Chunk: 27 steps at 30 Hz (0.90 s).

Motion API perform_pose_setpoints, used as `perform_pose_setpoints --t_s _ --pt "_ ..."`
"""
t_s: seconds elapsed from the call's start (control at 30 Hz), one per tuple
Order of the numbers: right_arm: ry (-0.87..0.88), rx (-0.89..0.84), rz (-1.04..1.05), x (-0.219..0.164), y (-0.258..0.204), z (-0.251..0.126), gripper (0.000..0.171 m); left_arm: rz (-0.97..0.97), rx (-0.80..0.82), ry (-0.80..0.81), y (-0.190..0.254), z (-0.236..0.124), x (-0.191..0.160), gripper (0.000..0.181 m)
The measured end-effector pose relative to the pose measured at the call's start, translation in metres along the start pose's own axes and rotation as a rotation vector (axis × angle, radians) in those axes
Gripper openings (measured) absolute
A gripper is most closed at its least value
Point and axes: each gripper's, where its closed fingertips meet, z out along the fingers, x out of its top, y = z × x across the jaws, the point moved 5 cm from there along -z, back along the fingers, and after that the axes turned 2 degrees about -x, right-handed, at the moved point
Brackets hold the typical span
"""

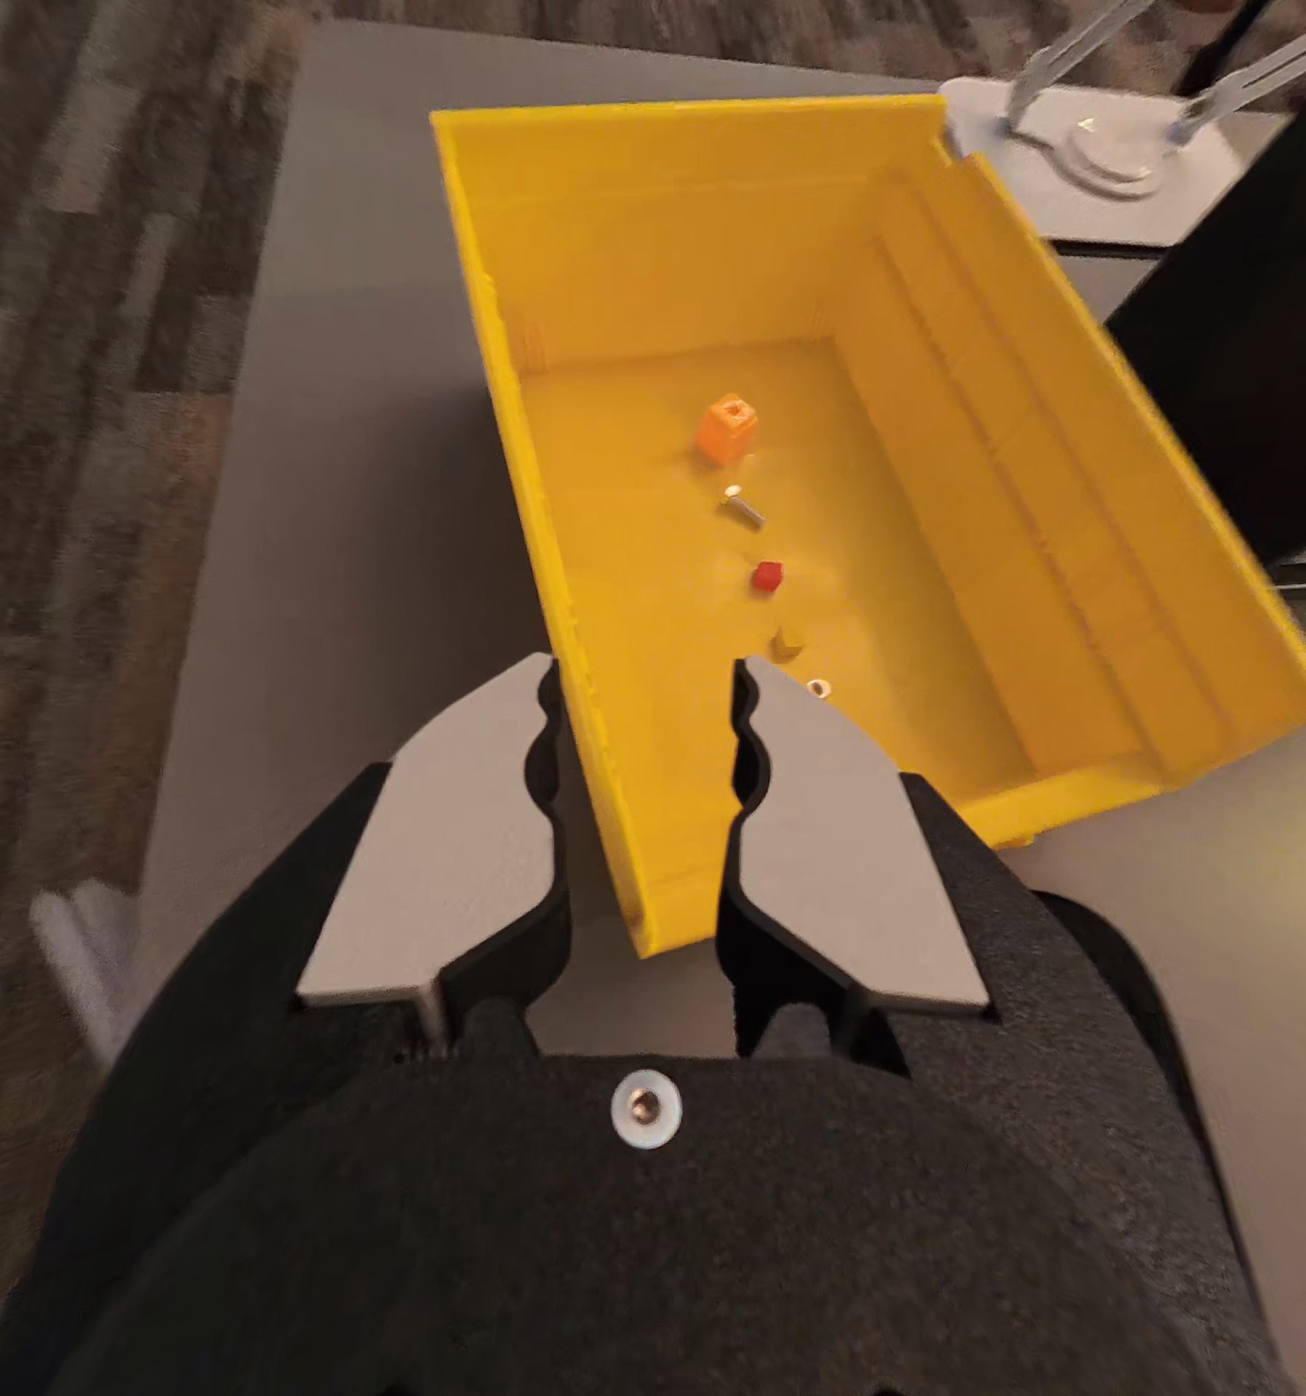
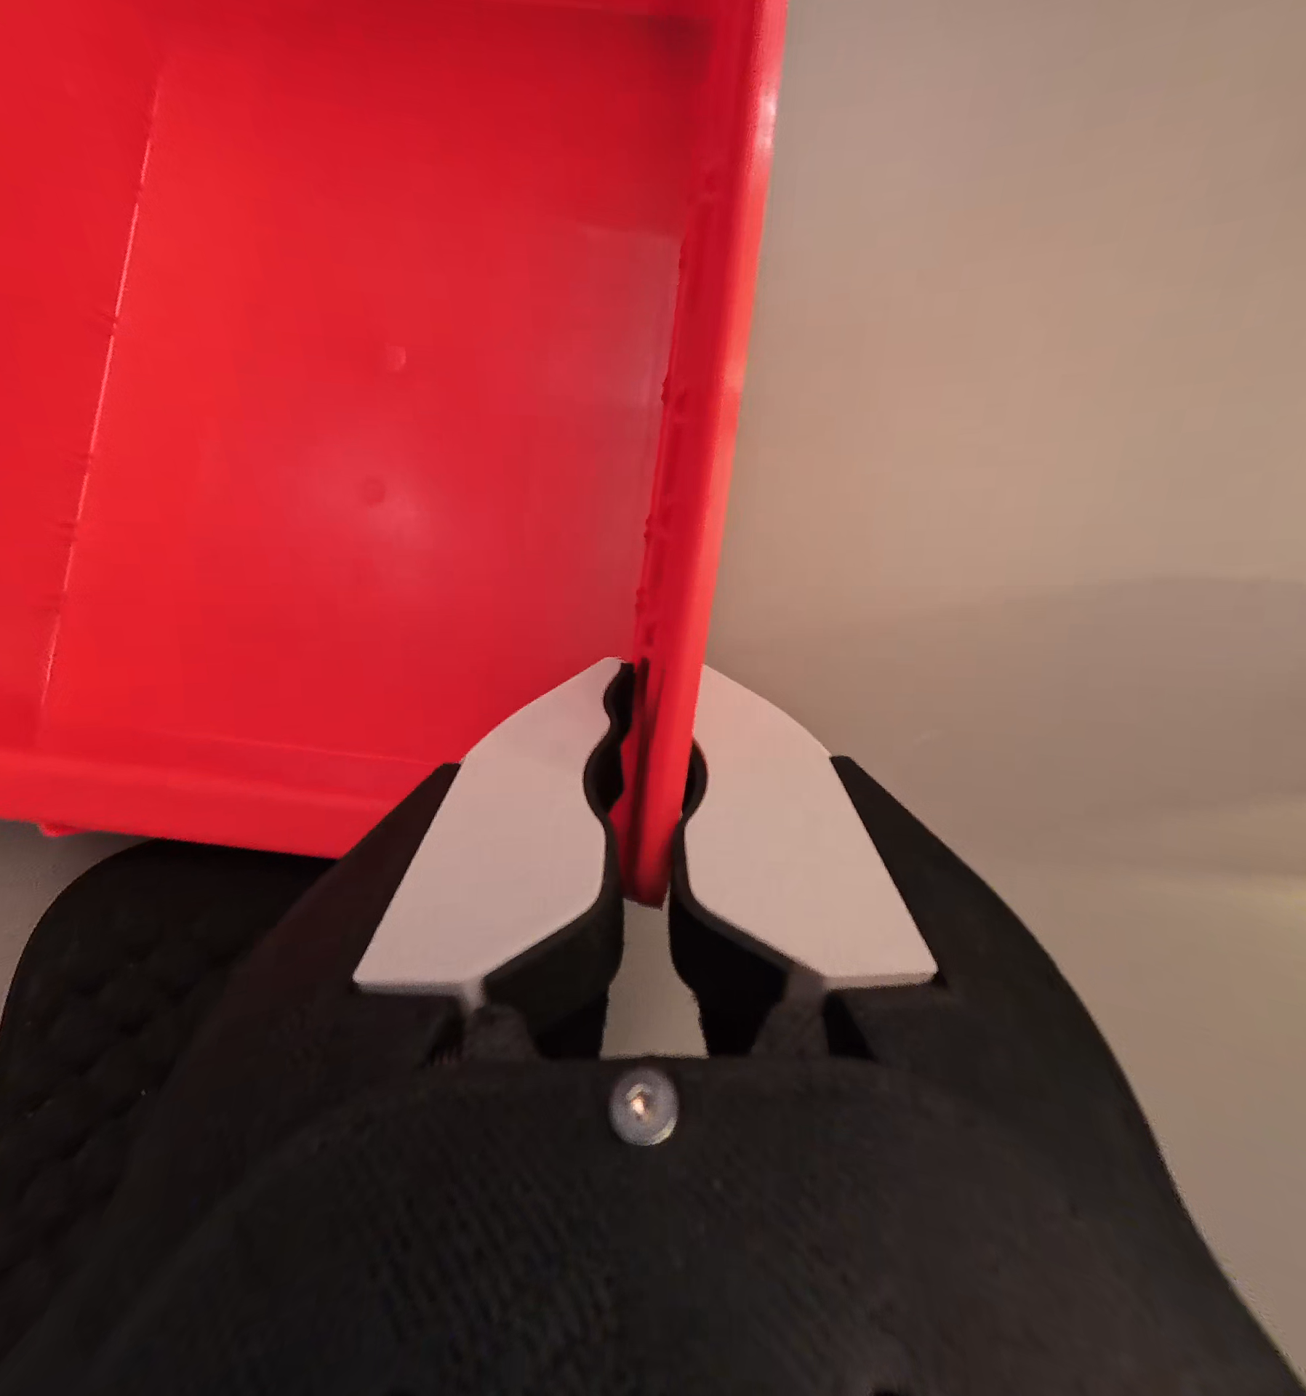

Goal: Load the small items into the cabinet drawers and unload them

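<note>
The yellow drawer [image 1: 710, 249] sits on the grey worktop [image 1: 378, 378], its near-left wall between the fingers of the left claw [image 1: 644, 665], which is spread wide and not clamping. The right claw [image 2: 654, 668] pinches the right wall of the red drawer [image 2: 333, 378]. In the yellow drawer lie an orange block [image 1: 725, 427], bolt [image 1: 744, 509] and red cube [image 1: 767, 576].

No readable writing anywhere (neither wrist view shows a label, number or sign); nothing to report.

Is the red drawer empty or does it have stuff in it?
Empty as far as shown: the red drawer has a bare floor; its far-left part is out of frame.
</note>
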Motion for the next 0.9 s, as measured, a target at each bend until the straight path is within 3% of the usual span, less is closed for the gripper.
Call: perform_pose_setpoints --t_s 0.03,0.27,0.47,0.77,0.83,0.9 --pt "-0.002 0.006 0.003 0.001 0.001 0.0 0.008 -0.011 -0.017 0.002 0.002 0.001 0.001 0.049" --pt "-0.019 0.025 0.032 0.003 0.011 0.002 0.007 0.066 0.068 -0.121 -0.004 0.009 -0.011 0.045" --pt "-0.033 0.025 0.049 0.002 0.022 0.0 0.007 0.151 0.098 -0.183 -0.011 0.028 -0.016 0.014" --pt "-0.036 0.008 0.022 0.001 0.027 -0.002 0.008 0.164 0.005 -0.148 -0.008 0.044 -0.007 0.006" --pt "-0.025 0.003 0.003 0.001 0.028 -0.002 0.01 0.144 -0.002 -0.133 -0.006 0.042 -0.009 0.006" --pt "-0.005 -0.055 -0.025 0.001 0.033 -0.003 0.027 0.132 -0.008 -0.121 -0.004 0.039 -0.011 0.007"
